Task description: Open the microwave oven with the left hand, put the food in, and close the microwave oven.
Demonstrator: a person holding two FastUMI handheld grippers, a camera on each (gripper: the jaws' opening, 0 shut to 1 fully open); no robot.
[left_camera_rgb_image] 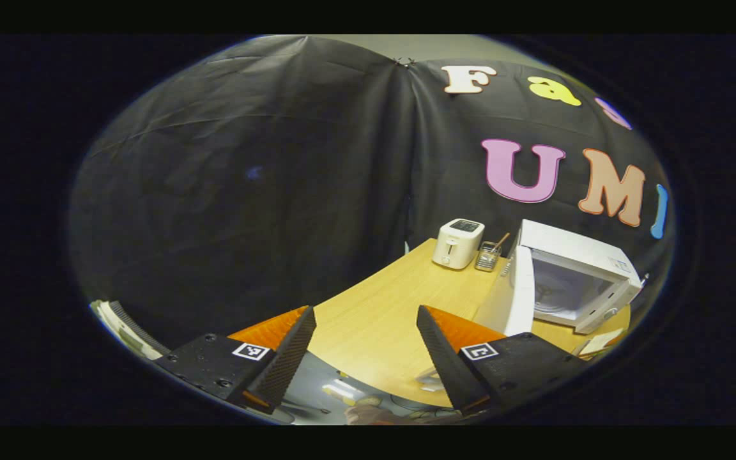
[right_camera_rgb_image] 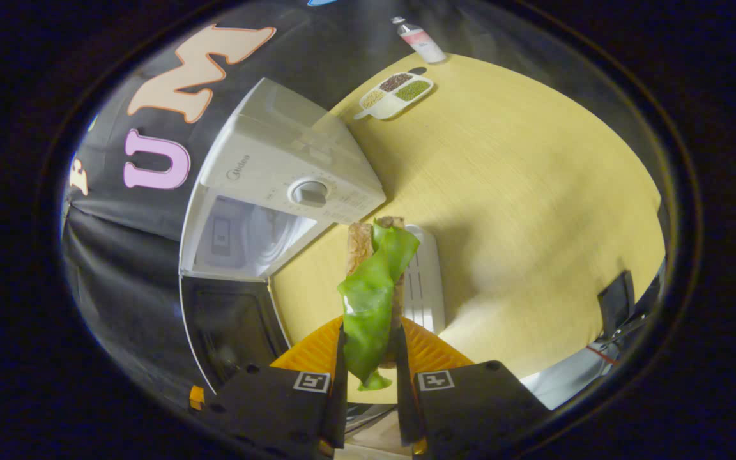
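Since the microwave [right_camera_rgb_image: 278, 185] door [right_camera_rgb_image: 227, 326] is already swung wide open, I'd say the opening step is done and we're in the middle one: getting the food in. The sandwich [right_camera_rgb_image: 374, 287], bread with a big green lettuce leaf flopping over it, is pinched between both fingers of the right gripper [right_camera_rgb_image: 371, 367], held up off the table [right_camera_rgb_image: 534, 191] and just in front of the microwave's control side, not inside yet. The cavity [right_camera_rgb_image: 246, 239] sits up and to the left of it in the right gripper view, so my guess is the next move needs a swing toward that opening without clipping the door or dropping the leaf. The left gripper [left_camera_rgb_image: 365, 348] hangs back over the table edge with its fingers spread apart and nothing between them, well off from the door [left_camera_rgb_image: 512, 297], which it'll have to reach for closing. Count-wise: one microwave, one sandwich, one white rack [right_camera_rgb_image: 424, 281] lying under it, one toaster [left_camera_rgb_image: 457, 243], one little utensil holder [left_camera_rgb_image: 488, 255], one three-section dish [right_camera_rgb_image: 395, 94] of grains, one bottle [right_camera_rgb_image: 420, 39].
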